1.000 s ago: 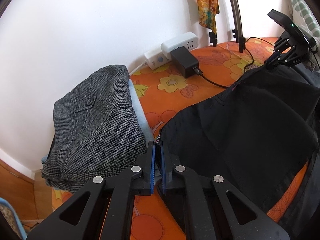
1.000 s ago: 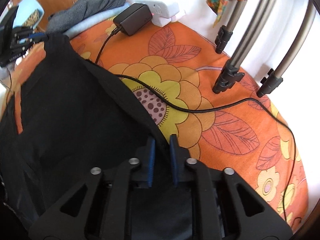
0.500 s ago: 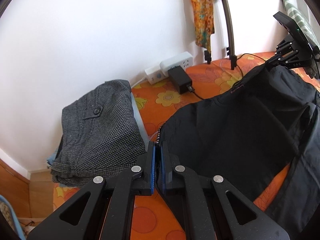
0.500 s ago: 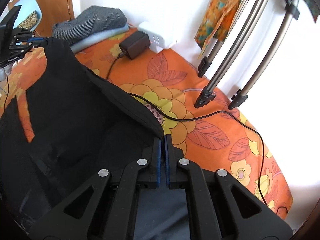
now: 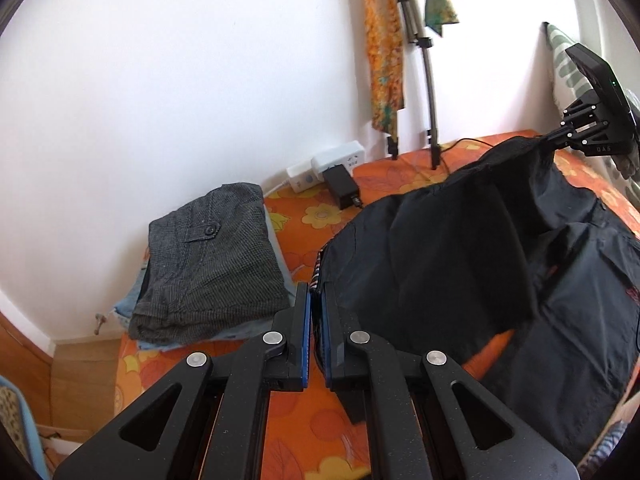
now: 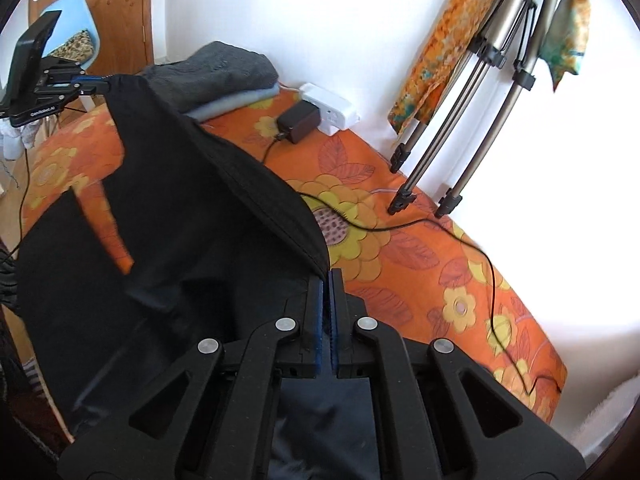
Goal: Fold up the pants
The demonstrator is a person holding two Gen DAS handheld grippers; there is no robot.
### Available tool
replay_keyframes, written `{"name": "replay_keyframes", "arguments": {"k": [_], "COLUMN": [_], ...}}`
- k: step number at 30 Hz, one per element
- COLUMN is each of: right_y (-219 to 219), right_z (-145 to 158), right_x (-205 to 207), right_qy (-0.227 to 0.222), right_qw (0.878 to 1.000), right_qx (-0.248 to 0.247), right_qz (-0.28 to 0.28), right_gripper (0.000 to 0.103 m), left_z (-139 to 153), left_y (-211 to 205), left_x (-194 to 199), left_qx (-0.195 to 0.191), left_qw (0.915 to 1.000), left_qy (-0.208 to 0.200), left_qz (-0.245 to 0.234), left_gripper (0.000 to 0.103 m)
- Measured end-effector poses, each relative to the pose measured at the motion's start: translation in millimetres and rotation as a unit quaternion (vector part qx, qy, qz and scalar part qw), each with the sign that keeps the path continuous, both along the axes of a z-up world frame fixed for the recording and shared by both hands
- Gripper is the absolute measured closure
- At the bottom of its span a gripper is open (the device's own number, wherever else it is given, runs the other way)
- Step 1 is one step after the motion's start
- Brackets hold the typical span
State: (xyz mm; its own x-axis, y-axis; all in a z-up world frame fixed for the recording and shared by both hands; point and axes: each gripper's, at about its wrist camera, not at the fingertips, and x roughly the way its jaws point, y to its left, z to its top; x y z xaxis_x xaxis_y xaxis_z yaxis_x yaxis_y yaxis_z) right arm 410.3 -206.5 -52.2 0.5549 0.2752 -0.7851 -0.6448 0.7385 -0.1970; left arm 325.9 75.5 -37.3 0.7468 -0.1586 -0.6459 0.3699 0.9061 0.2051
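Observation:
Black pants (image 5: 460, 248) hang stretched between my two grippers above an orange flowered bedspread (image 5: 312, 216). My left gripper (image 5: 316, 292) is shut on one corner of the waistband, where a striped lining shows. In the right wrist view my right gripper (image 6: 327, 280) is shut on the other waistband corner of the pants (image 6: 192, 216). The waistband edge runs taut from there up to the left gripper (image 6: 90, 82) at the far left. The right gripper (image 5: 560, 138) also shows at the far right of the left wrist view. The legs sag down onto the bed.
A folded grey tweed garment (image 5: 208, 256) lies on a pale blue one by the wall. A white power strip (image 5: 328, 162) with a black adapter (image 5: 340, 188) sits at the wall, and a black cable (image 6: 400, 224) crosses the bedspread. Tripod legs (image 6: 432, 160) stand at the bed's edge.
Both grippers have risen, lifting the waistband off the bed so the pants hang between them. The right gripper's jaws closed onto the waistband corner.

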Motion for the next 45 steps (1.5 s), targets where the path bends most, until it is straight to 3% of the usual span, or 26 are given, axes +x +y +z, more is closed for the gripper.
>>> {"name": "replay_keyframes", "arguments": {"k": [9,18,24,27,36,41,43,45], "right_y": [-2.4,-15.1,-16.2,-16.3,-7.4,-6.9,-3.9,0.7], "right_z": [15.0,5.3,-20.0,-35.5,-77.4,-78.1,-69.1,-54.9], "right_x": [-81.5,-161.9,-211.8,-228.1,-247.8,-249.8,-251.5,-253.6], "right_qy": [-0.011,0.004,0.032,0.050,0.112,0.137,0.148,0.159], "right_qw": [1.000,1.000,0.999,0.998,0.991,0.988,0.986,0.985], "right_qx": [0.007,0.005,-0.013,-0.024,-0.069,-0.076,-0.071,-0.047], "right_qz": [0.001,-0.003,0.000,0.004,0.018,0.013,0.021,0.040], "right_gripper": [0.101,0.101,0.101,0.101,0.101,0.090,0.075,0.075], "left_z": [8.1,-5.4,-19.1,-36.7,-67.3,-75.7,-77.8,-79.6], "left_y": [0.3,4.4,-0.3,-7.7,-14.2,-7.3,-3.4,1.1], "left_x": [-66.6,-137.4,-184.4,-208.2,-246.7,-254.8,-256.1,-255.4], "left_qx": [-0.008,-0.016,-0.015,0.003,0.012,0.025,0.021,0.014], "left_qw": [0.9999,0.9996,0.9989,0.9976,0.9935,0.9920,0.9923,0.9922], "left_qy": [0.002,0.019,0.036,0.057,0.098,0.109,0.109,0.113], "left_qz": [-0.014,-0.014,-0.027,-0.040,-0.057,-0.059,-0.054,-0.051], "left_gripper": [0.099,0.099,0.099,0.100,0.100,0.100,0.100,0.100]}}
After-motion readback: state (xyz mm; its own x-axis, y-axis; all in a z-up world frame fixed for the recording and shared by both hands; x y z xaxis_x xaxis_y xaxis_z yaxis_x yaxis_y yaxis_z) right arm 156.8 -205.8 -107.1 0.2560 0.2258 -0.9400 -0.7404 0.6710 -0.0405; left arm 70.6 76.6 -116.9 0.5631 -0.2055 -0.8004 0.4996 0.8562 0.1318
